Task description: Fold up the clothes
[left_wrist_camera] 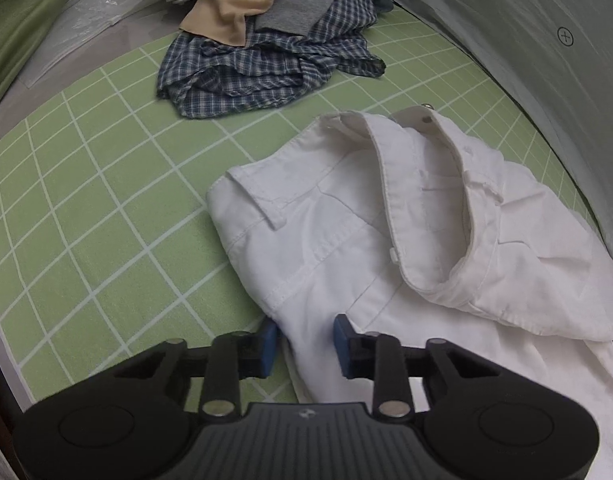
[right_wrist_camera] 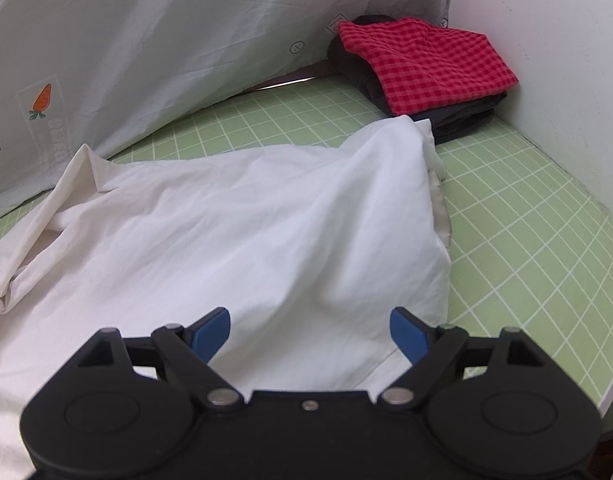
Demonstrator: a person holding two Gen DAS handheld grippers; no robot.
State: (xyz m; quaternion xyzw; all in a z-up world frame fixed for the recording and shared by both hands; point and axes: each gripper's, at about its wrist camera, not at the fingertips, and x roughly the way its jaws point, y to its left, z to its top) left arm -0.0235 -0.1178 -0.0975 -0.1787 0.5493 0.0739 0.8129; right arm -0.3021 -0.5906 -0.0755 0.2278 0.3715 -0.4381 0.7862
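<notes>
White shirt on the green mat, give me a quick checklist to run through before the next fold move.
1. Left gripper open at the white shirt edge: ok.
2. Right gripper open over the shirt body: ok.
3. Cloth actually between the left gripper's pads: cannot tell.
4. Shirt lying flat: not ok, the collar stands up and the fabric is wrinkled.
5. Shirt apart from the plaid shirt in the unfolded pile: ok.
6. Shirt apart from the red checked cloth on the folded stack: cannot tell.

Both grippers: black bodies, round silver pivot pins; blue fingers (left_wrist_camera: 267, 346) (right_wrist_camera: 406, 330).
</notes>
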